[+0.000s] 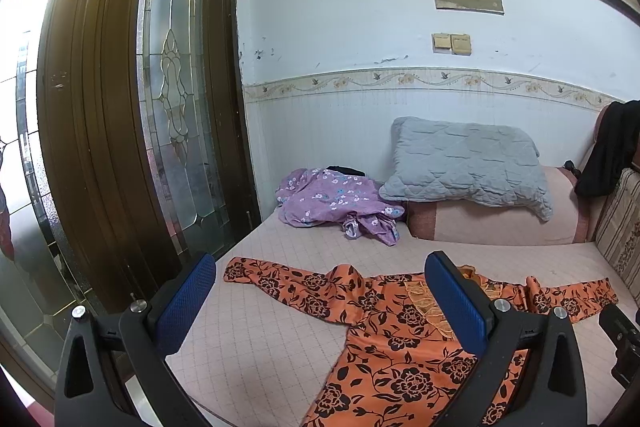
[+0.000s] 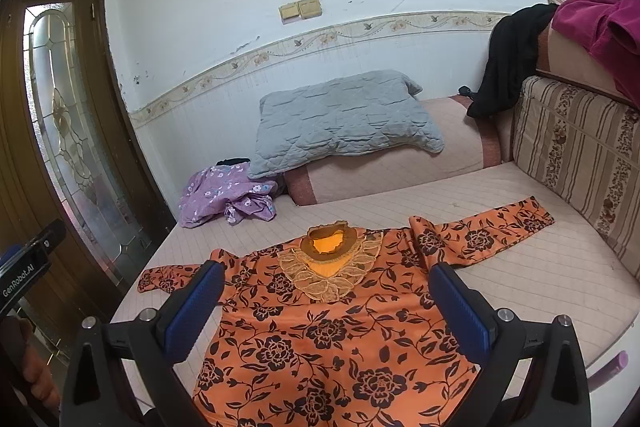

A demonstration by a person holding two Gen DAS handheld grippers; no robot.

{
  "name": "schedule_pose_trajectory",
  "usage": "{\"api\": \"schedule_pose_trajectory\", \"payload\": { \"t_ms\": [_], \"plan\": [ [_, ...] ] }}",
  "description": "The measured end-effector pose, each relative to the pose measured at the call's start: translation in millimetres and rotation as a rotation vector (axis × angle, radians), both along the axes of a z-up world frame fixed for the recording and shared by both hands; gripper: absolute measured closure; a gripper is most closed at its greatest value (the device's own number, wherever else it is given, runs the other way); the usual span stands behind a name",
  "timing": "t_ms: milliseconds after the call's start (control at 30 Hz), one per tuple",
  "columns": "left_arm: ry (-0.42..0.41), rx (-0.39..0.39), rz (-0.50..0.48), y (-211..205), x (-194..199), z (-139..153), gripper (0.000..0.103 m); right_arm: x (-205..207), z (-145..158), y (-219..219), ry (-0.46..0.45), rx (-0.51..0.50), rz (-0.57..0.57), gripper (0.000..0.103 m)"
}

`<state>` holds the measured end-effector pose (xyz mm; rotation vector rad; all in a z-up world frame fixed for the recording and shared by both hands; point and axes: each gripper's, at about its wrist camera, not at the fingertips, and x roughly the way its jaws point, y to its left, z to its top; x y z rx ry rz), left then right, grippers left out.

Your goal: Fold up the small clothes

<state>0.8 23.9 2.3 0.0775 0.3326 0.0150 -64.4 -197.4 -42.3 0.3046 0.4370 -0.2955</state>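
Observation:
An orange blouse with black flowers [image 2: 320, 327] lies spread flat on the pale quilted mattress [image 2: 520, 267], both sleeves stretched out and its lace collar [image 2: 332, 267] facing up. My right gripper [image 2: 326, 281] hovers open above the blouse's chest, blue pads wide apart and holding nothing. My left gripper [image 1: 320, 277] is open too, over the blouse's left sleeve [image 1: 276, 277] and shoulder, near the mattress's left edge. In the left wrist view the same blouse [image 1: 400, 355] fills the lower middle. A crumpled purple flowered garment [image 1: 336, 201] lies farther back by the wall.
A grey quilted pillow [image 2: 344, 119] rests on a pink bolster [image 2: 400, 167] at the head. A striped sofa back [image 2: 580, 167] runs along the right, with black [image 2: 508, 59] and magenta clothes [image 2: 600, 27] draped on it. A brown glass-panelled door [image 1: 132, 107] stands left of the mattress.

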Motion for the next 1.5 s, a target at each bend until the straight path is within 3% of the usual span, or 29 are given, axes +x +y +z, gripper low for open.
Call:
{"api": "schedule_pose_trajectory", "payload": {
  "t_ms": [567, 933, 1300, 1433, 1500],
  "plan": [
    [0.035, -0.001, 0.008, -5, 22, -16, 0.000, 20, -13, -9, 0.044, 0.020, -0.008, 0.000],
    [0.095, 0.028, 0.001, -32, 65, -44, 0.000, 54, -38, -42, 0.086, 0.057, -0.046, 0.000],
    [0.216, 0.092, -0.014, -96, 149, -113, 0.000, 111, -102, -132, 0.175, 0.159, -0.132, 0.000],
    [0.315, 0.120, -0.056, -126, 189, -165, 0.000, 126, -140, -209, 0.145, 0.308, -0.147, 0.000],
    [0.410, 0.123, -0.104, -142, 214, -204, 0.000, 126, -162, -255, 0.106, 0.413, -0.172, 0.000]
  ]
}}
